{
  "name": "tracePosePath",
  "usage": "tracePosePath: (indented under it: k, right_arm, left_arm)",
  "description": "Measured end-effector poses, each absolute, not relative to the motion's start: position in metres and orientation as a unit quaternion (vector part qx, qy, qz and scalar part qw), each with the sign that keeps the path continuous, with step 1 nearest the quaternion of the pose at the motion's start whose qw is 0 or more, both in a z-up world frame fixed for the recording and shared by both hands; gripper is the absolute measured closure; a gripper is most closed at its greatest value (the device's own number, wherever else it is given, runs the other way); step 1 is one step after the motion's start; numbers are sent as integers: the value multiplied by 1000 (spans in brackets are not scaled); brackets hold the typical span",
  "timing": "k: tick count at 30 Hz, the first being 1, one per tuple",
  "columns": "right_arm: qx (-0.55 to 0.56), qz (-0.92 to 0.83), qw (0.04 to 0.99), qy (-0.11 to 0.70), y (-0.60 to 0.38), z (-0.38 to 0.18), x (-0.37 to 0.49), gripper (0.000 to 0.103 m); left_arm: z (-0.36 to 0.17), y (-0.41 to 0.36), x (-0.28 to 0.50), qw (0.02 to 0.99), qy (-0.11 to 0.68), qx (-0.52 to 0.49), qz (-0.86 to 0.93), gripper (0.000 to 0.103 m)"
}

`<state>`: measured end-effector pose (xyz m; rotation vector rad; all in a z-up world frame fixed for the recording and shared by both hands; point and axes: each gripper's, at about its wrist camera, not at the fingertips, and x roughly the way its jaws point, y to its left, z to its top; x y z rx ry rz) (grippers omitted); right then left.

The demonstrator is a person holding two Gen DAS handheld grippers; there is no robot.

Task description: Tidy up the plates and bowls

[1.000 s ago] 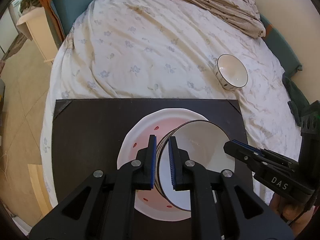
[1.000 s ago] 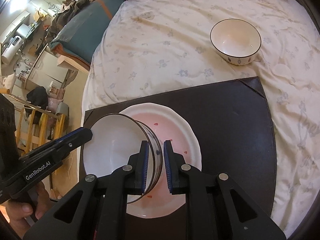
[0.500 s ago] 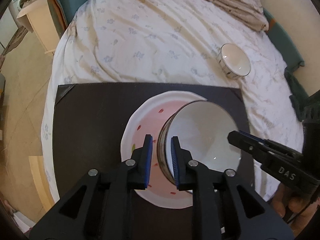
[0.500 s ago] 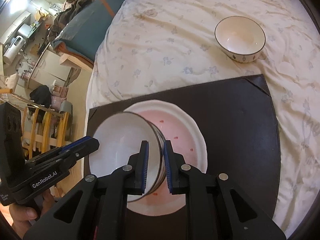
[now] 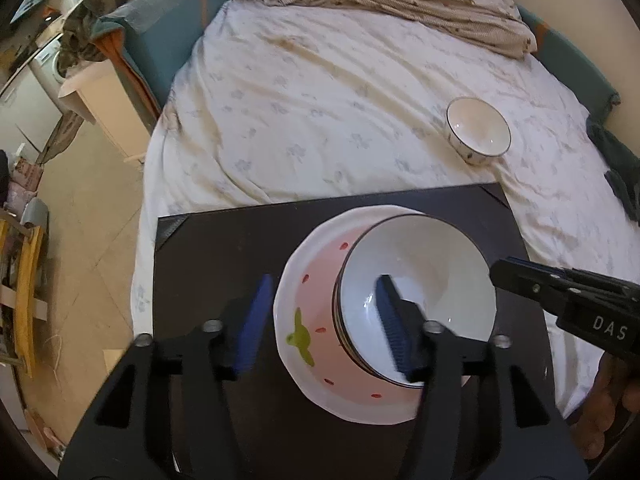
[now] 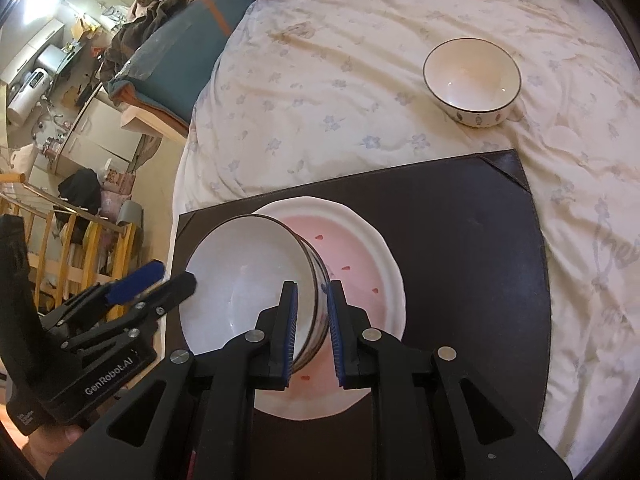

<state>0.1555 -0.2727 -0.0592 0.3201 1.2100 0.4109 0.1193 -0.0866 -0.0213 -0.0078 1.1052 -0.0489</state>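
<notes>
Spread over a floral bedsheet (image 6: 320,92), a dark rectangular mat (image 6: 460,248) carries a white scalloped plate with a pink strawberry centre (image 5: 316,316). On it rests a dark-rimmed white ceramic bowl (image 6: 248,280); the right gripper (image 6: 312,332) pinches its rim, while the left gripper (image 5: 320,320) is opening, pads clear of it. Farther off, a second white bowl (image 6: 472,76) sits on the sheet.

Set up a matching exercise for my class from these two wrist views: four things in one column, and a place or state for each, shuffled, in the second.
Things:
1. large bowl
2. small bowl
3. strawberry plate
4. left hand-held gripper

Places or states:
A. alone on the floral bedsheet
B. lying flat on the dark mat
C. jaws opening, pads off the rim
D. rim pinched between blue pads

Pairs: 1-D, 2-A, 3-B, 4-C
</notes>
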Motion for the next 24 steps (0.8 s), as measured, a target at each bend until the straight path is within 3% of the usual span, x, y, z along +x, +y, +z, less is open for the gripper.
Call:
tracePosePath:
  k: [3,6,8,10,12,13,14,18,20,24]
  right_arm:
    - [152,190,794,557,-278,-55,154,84]
    - [152,185,797,554,-283,-52,151,84]
    - [150,180,801,550,-285,-49,149,84]
    - [148,176,805,546,-288,-46,146,82]
    - [144,170,809,543,-290,-45,145,63]
    - [149,168,811,540,-292,-44,144,39]
    - [155,166,813,536,-295,-43,143,31]
    - [164,157,818,528,-302,-38,144,27]
    - [166,150,822,524,-306,-35,145,20]
    - [162,143,832,512,-310,-26,146,18]
  left_arm:
    - [-16,-82,117,856,514,-28,-35,47]
    - [-13,-80,116,860,509,-29,-29,39]
    - [-10,-79,115,866,499,-29,-23,15]
    - [-7,-77,114,870,491,-36,-20,3]
    - [-3,-76,113,874,483,-40,-18,1]
    - [-1,-76,113,876,481,-39,-17,1]
    - [1,-77,113,879,476,-33,-21,1]
    - [8,-86,115,884,467,4,-30,1]
    - [14,-86,118,886,464,7,-22,0]
    - [25,-87,131,883,468,0,-13,0]
